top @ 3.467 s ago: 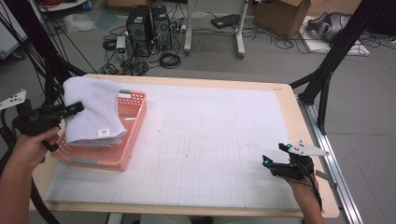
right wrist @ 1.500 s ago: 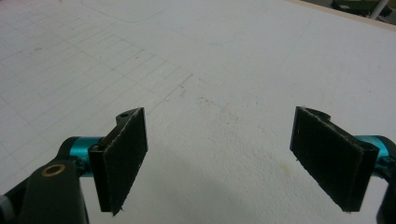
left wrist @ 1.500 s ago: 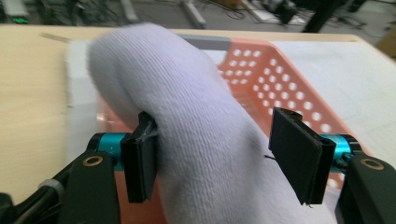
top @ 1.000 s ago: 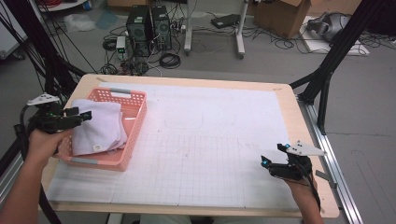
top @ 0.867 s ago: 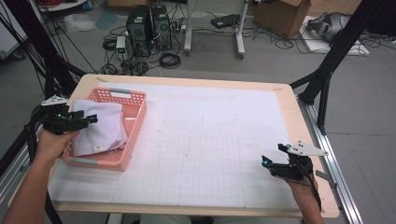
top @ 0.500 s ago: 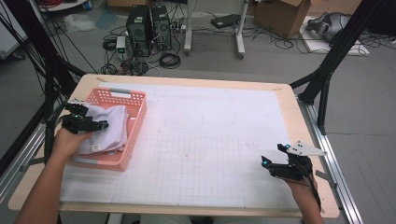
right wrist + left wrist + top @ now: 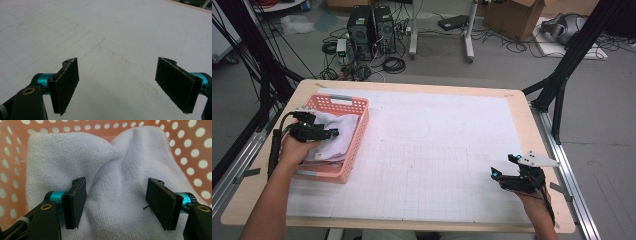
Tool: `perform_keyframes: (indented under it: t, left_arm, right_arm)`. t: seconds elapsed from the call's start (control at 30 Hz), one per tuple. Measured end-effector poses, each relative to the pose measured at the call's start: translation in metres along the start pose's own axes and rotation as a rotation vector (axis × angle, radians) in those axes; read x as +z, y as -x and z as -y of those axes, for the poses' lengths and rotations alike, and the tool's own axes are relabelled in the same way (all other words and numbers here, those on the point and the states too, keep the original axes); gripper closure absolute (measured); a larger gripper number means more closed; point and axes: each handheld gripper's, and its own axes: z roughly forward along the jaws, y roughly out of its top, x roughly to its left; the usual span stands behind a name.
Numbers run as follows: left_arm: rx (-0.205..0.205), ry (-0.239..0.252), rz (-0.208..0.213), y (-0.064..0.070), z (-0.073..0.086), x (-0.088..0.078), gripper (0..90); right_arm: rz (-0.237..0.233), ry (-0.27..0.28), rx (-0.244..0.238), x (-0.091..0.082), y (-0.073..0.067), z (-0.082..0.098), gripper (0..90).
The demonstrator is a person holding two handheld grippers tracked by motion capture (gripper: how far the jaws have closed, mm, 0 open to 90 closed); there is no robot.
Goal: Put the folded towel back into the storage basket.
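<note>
Towel [image 7: 117,177] lies bunched inside pink basket [image 7: 339,102].

The towel [image 7: 117,177] in the basket at the near left is a pale lilac terry cloth, its nap fine, looped and matt, with a stitched hem along one edge. The basket [image 7: 354,131] is salmon-pink plastic, smooth with a faint sheen, its walls pierced by round holes. The left gripper [image 7: 116,202] has matt black pads [image 7: 75,202] with a slightly grainy face, carried on glossy teal anodised metal collars and smooth black plastic arms with brass-coloured rivets; the right gripper [image 7: 125,83] looks the same, lint clinging to its pad edges. The table [image 7: 532,120] shows a pale wood rim, and a white matt gridded sheet [image 7: 437,150], lightly smudged, covers its top.
</note>
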Motion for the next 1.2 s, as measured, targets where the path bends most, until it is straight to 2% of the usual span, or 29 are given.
perform_keyframes:
  t: [0.1, 0.13, 0.2, 0.27, 0.3, 0.33, 0.37, 0.4, 0.47, 0.6, 0.63, 0.67, 0.7, 0.73, 0.77, 0.8, 0.83, 0.87, 0.9, 0.93, 0.97, 1.0, 1.03, 1.07, 1.1, 1.13, 1.2]
  left_arm:
    - [-0.024, 0.026, -0.039, -0.003, -0.001, -0.005, 32.6]
    - [-0.041, 0.054, -0.058, -0.004, -0.002, -0.008, 32.6]
    - [-0.066, 0.093, -0.068, -0.007, -0.003, -0.012, 33.0]
    - [-0.067, 0.087, -0.083, -0.008, -0.003, -0.012, 34.6]
    - [-0.066, 0.053, -0.141, -0.009, -0.003, -0.011, 34.7]
    - [-0.066, 0.053, -0.141, -0.009, -0.003, -0.011, 35.7]
    - [-0.060, 0.044, -0.167, -0.010, -0.002, -0.010, 36.7]
    - [-0.080, 0.051, -0.149, -0.012, -0.001, -0.010, 37.5]
    - [-0.086, 0.085, -0.131, -0.012, -0.002, -0.014, 36.7]
    - [-0.110, 0.199, -0.049, -0.012, -0.005, -0.031, 35.8]
    - [-0.110, 0.199, -0.049, -0.012, -0.005, -0.031, 35.8]
    - [-0.120, 0.266, -0.006, -0.011, -0.006, -0.043, 35.7]
    - [-0.126, 0.303, 0.019, -0.010, -0.005, -0.048, 35.7]
    - [-0.126, 0.303, 0.019, -0.010, -0.005, -0.048, 35.4]
    - [-0.124, 0.336, 0.038, -0.008, -0.005, -0.054, 34.5]
    - [-0.112, 0.398, 0.092, -0.004, -0.004, -0.064, 33.6]
    - [-0.104, 0.428, 0.121, -0.001, -0.003, -0.069, 33.4]
    - [-0.104, 0.428, 0.121, -0.001, -0.003, -0.069, 33.4]
    - [-0.086, 0.478, 0.169, 0.005, -0.001, -0.076, 33.0]
    - [-0.080, 0.497, 0.193, 0.010, 0.001, -0.078, 30.9]
    - [-0.080, 0.497, 0.193, 0.010, 0.001, -0.078, 27.8]
    - [-0.054, 0.535, 0.247, 0.019, 0.005, -0.081, 24.3]
    - [-0.054, 0.535, 0.247, 0.019, 0.005, -0.081, 22.1]
    - [-0.011, 0.544, 0.256, 0.030, 0.009, -0.082, 21.6]
    - [0.018, 0.542, 0.260, 0.035, 0.011, -0.082, 19.5]
    - [0.018, 0.542, 0.260, 0.035, 0.011, -0.082, 17.0]
    - [0.069, 0.538, 0.280, 0.050, 0.014, -0.082, 17.0]
  right_arm:
    - [0.001, 0.003, 0.002, -0.001, 0.001, 0.000, 17.9]
    - [0.000, 0.002, 0.004, -0.002, 0.001, 0.000, 17.9]
    - [0.002, 0.002, 0.006, -0.002, 0.001, 0.001, 17.9]
    - [0.002, 0.002, 0.000, -0.001, 0.001, 0.001, 17.9]
    - [0.000, -0.001, 0.000, -0.001, 0.001, 0.001, 17.9]
    - [0.000, -0.001, 0.000, -0.001, 0.001, 0.001, 17.9]
    - [-0.003, 0.001, -0.003, 0.000, 0.001, 0.000, 17.9]
    - [-0.004, 0.001, -0.001, -0.001, 0.001, 0.000, 17.9]
    - [-0.001, 0.002, -0.001, -0.001, 0.001, 0.001, 17.9]
    - [0.003, 0.003, 0.008, -0.001, 0.002, 0.001, 17.9]
    - [0.002, 0.005, 0.005, -0.001, 0.002, 0.001, 17.9]
    - [0.000, 0.006, 0.004, -0.001, 0.002, 0.001, 17.9]
    - [0.000, 0.007, 0.006, -0.002, 0.002, 0.001, 17.9]
    - [0.000, 0.006, 0.005, -0.002, 0.001, 0.000, 17.9]
    - [-0.003, 0.005, 0.009, -0.001, 0.001, 0.000, 17.9]
    - [-0.003, 0.005, 0.010, -0.001, 0.001, 0.000, 17.9]
    - [-0.003, 0.007, 0.007, -0.001, 0.001, 0.000, 17.9]
    - [-0.003, 0.010, 0.007, -0.002, 0.001, 0.000, 17.9]
    - [-0.004, 0.014, 0.009, -0.002, 0.001, 0.000, 17.9]
    - [-0.004, 0.020, 0.017, -0.003, 0.001, 0.000, 17.9]
    - [-0.004, 0.023, 0.027, -0.004, 0.001, 0.000, 17.9]
    - [-0.006, 0.029, 0.028, -0.004, 0.002, 0.000, 17.9]
    - [-0.003, 0.033, 0.033, -0.005, 0.002, 0.000, 17.9]
    - [-0.003, 0.037, 0.033, -0.005, 0.002, 0.000, 17.9]
    - [-0.003, 0.038, 0.041, -0.005, 0.002, 0.001, 17.9]
    - [-0.002, 0.039, 0.040, -0.006, 0.003, 0.001, 17.8]
    - [-0.001, 0.037, 0.040, -0.006, 0.003, 0.002, 17.8]
